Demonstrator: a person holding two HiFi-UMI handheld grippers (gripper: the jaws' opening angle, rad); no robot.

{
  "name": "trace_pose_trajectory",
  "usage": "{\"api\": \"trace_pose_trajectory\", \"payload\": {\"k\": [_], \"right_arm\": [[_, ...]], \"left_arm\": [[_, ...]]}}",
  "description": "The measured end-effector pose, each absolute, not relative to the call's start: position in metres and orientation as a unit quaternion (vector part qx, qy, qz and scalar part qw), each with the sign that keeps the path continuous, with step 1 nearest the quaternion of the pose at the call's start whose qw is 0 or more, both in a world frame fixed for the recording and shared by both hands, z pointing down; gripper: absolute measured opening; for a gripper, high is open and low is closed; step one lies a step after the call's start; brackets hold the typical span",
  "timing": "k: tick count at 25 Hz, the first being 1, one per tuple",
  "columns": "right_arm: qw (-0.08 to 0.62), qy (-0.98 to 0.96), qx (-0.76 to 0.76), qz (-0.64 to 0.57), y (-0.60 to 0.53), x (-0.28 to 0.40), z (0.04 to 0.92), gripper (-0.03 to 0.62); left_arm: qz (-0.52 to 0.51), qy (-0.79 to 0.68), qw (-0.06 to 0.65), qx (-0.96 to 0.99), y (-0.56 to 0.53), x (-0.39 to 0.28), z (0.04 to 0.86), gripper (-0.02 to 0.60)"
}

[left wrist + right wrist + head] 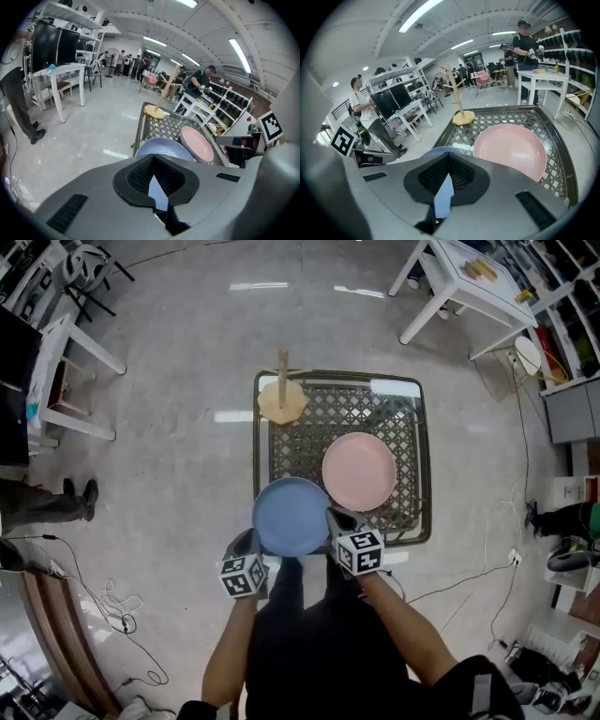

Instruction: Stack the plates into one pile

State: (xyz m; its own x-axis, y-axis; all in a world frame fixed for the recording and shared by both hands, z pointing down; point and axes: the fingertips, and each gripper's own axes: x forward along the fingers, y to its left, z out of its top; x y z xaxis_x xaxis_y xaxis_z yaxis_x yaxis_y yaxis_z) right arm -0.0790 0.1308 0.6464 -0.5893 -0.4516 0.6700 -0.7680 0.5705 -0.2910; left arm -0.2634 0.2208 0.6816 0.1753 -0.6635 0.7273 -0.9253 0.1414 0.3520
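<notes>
The blue plate (291,515) is held at the near left corner of the desk (424,474), a low frame with a dark metal lattice top, and hangs out past the desk's near edge toward the person. Both grippers have it. The left gripper (251,545) takes the plate's near left rim and the right gripper (337,521) its near right rim, each with its marker cube toward the person. In the left gripper view the black ribbed pads (140,176) of the left gripper (153,159) are drawn together with only a thin wedge of blue rim showing between them, so it is clamped on the plate's edge, and the bowl of the blue plate (164,147) shows just beyond. The right gripper view shows the same: the right gripper (449,157) is closed down tight on a narrow strip of the blue plate (443,197). The pink plate (359,471) lies flat on the lattice, right of the blue one and a little farther off, near the middle of the desk. From above, the blue plate's far right edge meets the pink plate's near left rim, but whether they touch cannot be told. From the right gripper the pink plate (510,149) fills the lattice just ahead. A wooden stand (282,401) with a round base and an upright post sits at the far left corner of the desk, well apart from both plates. The desk stands on a pale polished floor (187,456).
</notes>
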Motion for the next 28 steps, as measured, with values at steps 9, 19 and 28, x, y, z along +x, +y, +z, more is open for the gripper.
{"api": "trace_pose_trajectory", "payload": {"k": [9,19,28], "right_arm": [[0.318,-0.801,0.390,0.324,0.158,-0.060,0.706,0.011],[0.354,-0.757,0.405,0.371,0.172,-0.039,0.753,0.068],[0.379,-0.730,0.402,0.401,0.184,-0.033,0.785,0.095]], "left_arm": [[0.184,-0.611,0.446,0.628,0.230,-0.272,0.729,0.017],[0.206,-0.584,0.473,0.627,0.234,-0.267,0.765,0.117],[0.216,-0.583,0.490,0.611,0.239,-0.266,0.787,0.137]]}}
